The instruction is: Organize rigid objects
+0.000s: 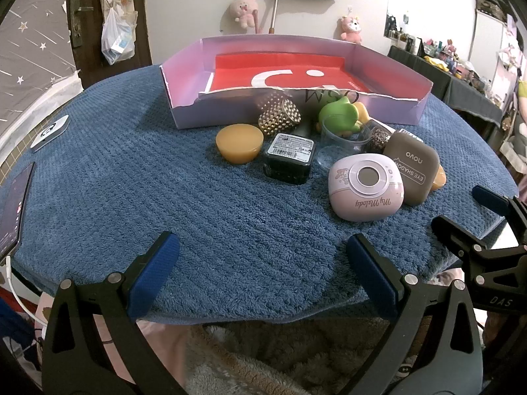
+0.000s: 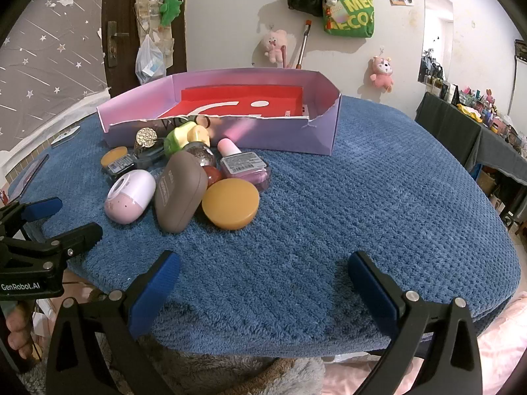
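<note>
Left gripper (image 1: 263, 273) and right gripper (image 2: 263, 288), nearest each lens, hanging over the near edge of the blue towel (image 1: 164, 181), jaws spread wide and gripping nothing. Farther back, cluttering the towel just before the torn lavender box (image 1: 184, 112): pink My Melody case (image 1: 365, 191), taupe eye-shadow compact (image 1: 413, 164), amber dome lid (image 1: 239, 143), black labelled jar (image 1: 290, 158), gold studded piece (image 1: 280, 115), green toy (image 1: 339, 112), clear cup (image 1: 342, 141). Appearing only in the right wrist view: pink nail-polish bottle (image 2: 243, 164), red bead (image 2: 214, 174), second amber lid (image 2: 230, 203), fingers (image 2: 16, 332) gripping the left handle. Appearing only in the left wrist view: phone (image 1: 14, 210) lying at the towel's left edge.
</note>
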A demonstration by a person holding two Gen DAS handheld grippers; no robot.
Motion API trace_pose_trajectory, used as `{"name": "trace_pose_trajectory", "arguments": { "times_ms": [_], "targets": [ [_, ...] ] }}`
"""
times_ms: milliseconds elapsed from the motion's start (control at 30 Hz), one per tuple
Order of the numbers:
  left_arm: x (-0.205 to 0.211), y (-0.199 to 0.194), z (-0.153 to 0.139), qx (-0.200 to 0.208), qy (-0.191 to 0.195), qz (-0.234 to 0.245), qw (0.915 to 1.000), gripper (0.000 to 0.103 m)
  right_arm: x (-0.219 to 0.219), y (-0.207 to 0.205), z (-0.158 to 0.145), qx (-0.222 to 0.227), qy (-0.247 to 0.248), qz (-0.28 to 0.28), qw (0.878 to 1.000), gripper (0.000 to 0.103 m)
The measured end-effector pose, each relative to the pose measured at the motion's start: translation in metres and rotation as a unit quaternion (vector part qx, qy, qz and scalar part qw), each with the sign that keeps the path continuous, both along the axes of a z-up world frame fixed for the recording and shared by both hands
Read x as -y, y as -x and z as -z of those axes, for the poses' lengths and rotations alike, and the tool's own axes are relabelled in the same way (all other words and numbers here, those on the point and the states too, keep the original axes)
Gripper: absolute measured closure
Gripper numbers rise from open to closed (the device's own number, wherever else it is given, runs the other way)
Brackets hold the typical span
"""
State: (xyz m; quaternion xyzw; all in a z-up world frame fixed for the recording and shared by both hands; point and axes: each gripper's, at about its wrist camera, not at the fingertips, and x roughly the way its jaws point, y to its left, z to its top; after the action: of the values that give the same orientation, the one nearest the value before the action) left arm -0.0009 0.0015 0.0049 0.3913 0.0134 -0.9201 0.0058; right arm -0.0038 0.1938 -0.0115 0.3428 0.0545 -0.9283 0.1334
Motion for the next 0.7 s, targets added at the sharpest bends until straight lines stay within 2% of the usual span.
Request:
{"name": "trace_pose_trajectory", "arguments": {
  "times_ms": [700],
  "targets": [
    [0.0006,0.0003,-0.0007,0.002,0.002,0.001,1.0000,0.000,0.0003,0.0012,-0.0015,0.003,-0.001,-0.001,1.000,0.000]
  ]
}}
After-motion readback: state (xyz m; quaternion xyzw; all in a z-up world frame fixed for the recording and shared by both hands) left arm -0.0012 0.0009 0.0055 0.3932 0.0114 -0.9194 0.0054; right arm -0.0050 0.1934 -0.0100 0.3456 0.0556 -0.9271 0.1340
